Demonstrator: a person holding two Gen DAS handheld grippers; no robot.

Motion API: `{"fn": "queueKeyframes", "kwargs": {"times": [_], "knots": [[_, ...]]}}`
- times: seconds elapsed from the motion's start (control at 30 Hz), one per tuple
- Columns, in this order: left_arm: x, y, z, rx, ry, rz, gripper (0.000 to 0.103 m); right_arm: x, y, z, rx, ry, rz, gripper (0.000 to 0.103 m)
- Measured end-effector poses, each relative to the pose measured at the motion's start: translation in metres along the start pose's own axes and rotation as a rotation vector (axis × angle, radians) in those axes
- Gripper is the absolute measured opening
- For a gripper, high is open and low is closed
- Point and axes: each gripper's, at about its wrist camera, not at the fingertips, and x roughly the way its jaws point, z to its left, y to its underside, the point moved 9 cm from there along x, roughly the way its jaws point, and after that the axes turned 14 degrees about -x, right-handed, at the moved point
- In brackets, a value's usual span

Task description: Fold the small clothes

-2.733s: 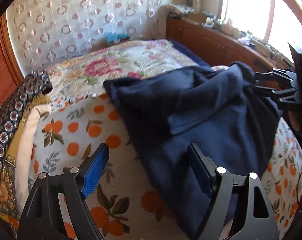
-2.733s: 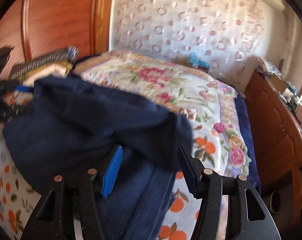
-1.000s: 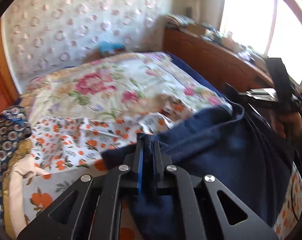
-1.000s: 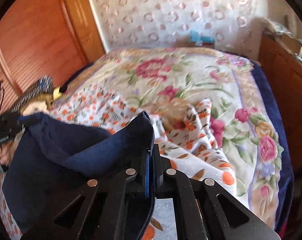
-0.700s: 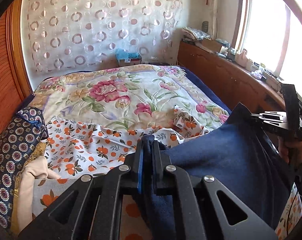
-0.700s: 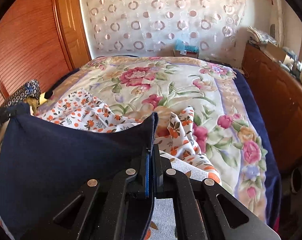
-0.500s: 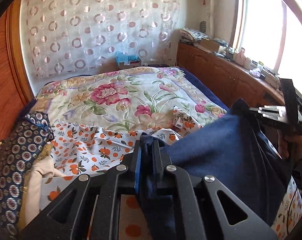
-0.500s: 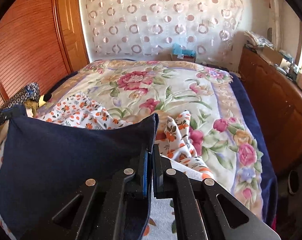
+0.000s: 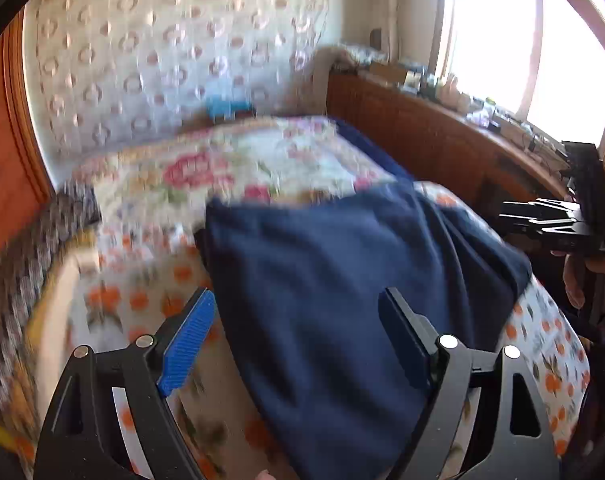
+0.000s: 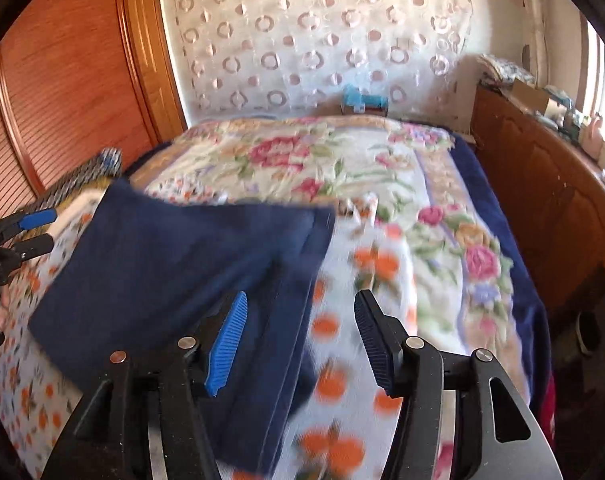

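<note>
Daylight pours in from the tall bright window (image 9: 502,36) at far right, blown out to plain white glare. The room is well lit and warm. Motion blur smears the floral quilted bedspread (image 9: 238,168) and the pale circle-patterned curtain (image 9: 174,52) in the left wrist view; nearer orange-print cloth (image 10: 334,360) blurs too. Fisheye bending curves every edge, with black corners.

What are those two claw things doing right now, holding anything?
Left gripper: jaws opening, gripping nothing; the navy garment lies loose between them.
Right gripper: jaws opening, gripping nothing.
</note>
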Motion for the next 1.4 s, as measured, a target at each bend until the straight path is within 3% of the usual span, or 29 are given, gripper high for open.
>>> {"fn": "queueKeyframes", "kwargs": {"times": [0.33,0.4,0.63,0.7,0.73,0.77,0.8,0.83,0.9,1.27,1.4], "knots": [[-0.008,0.071,0.0,-0.079,0.023,0.116,0.084,0.002,0.041,0.021,0.093,-0.077,0.08,0.059],[-0.01,0.081,-0.004,-0.085,0.048,0.133,0.075,0.008,0.043,0.019,0.101,-0.079,0.107,0.059],[-0.006,0.098,-0.01,-0.105,0.048,0.154,0.069,0.016,0.027,0.023,0.094,-0.071,0.107,0.059],[-0.006,0.097,-0.01,-0.096,0.036,0.141,0.056,0.017,0.03,0.026,0.085,-0.078,0.106,0.058],[-0.005,0.096,-0.01,-0.09,0.022,0.133,0.05,0.018,0.03,0.027,0.076,-0.08,0.106,0.048],[-0.006,0.095,-0.01,-0.09,0.019,0.128,0.036,0.019,0.03,0.029,0.067,-0.097,0.105,0.04],[-0.006,0.095,-0.009,-0.09,0.023,0.126,0.032,0.02,0.029,0.03,0.065,-0.106,0.104,0.032],[-0.007,0.094,-0.009,-0.087,0.024,0.126,0.022,0.019,0.029,0.03,0.061,-0.108,0.099,0.018],[-0.011,0.089,-0.01,-0.072,0.032,0.107,0.014,0.018,0.025,0.031,0.059,-0.136,0.084,0.012],[-0.076,0.045,-0.013,-0.044,0.053,-0.04,0.01,-0.039,0.004,0.029,0.038,-0.126,-0.055,0.009],[-0.099,0.058,-0.018,-0.036,0.059,-0.05,0.01,-0.066,0.021,0.044,0.023,-0.119,-0.071,0.009]]}}
